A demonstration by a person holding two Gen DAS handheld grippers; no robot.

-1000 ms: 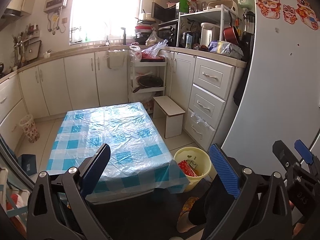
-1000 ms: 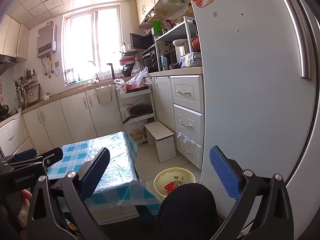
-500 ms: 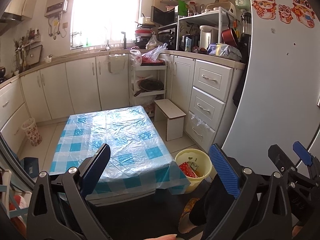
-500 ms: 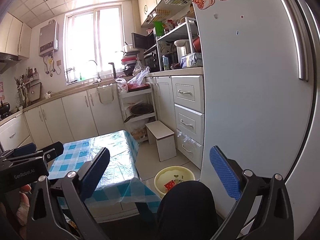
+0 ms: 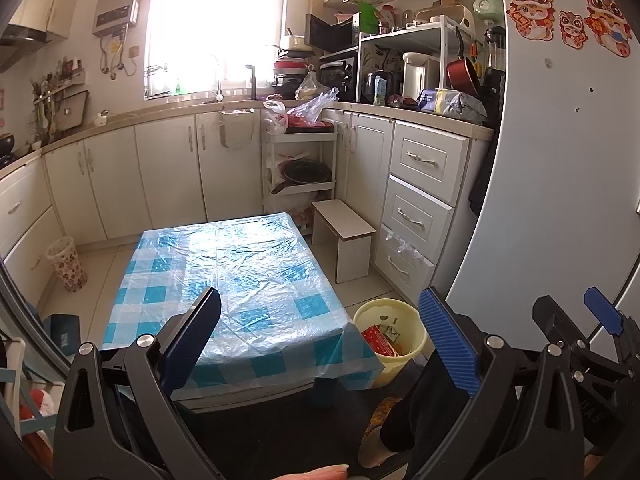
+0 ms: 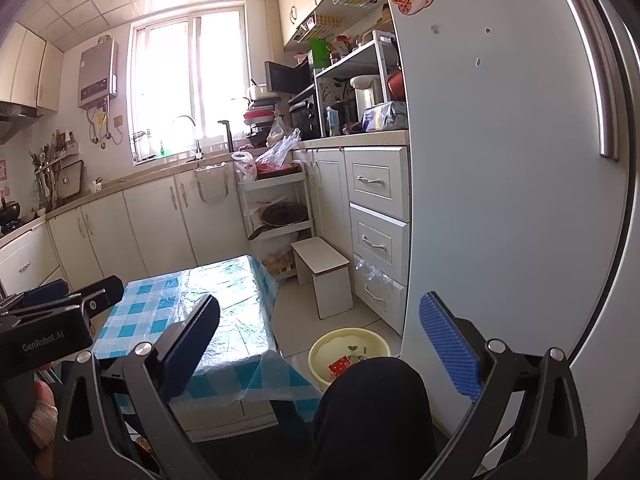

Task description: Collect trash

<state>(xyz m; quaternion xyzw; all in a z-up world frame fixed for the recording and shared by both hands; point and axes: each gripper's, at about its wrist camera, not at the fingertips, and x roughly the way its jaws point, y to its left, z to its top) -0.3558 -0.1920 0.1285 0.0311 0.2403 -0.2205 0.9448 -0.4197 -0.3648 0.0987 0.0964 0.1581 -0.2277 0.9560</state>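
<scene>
Left wrist view: the left gripper (image 5: 320, 332) hangs over the near end of the low table (image 5: 240, 272), its blue-padded jaws spread wide with nothing between them. The yellow trash bin (image 5: 390, 334) sits on the floor just off the table's right corner, with a red packet (image 5: 378, 340) inside.

Right wrist view: the right gripper (image 6: 320, 344) is spread wide too, empty. The same bin (image 6: 348, 350) shows beside the fridge (image 6: 500, 200), partly hidden by a dark-clothed knee (image 6: 372, 412).

Bright window (image 5: 216, 24) glare washes out; fisheye bends dark edges.
</scene>
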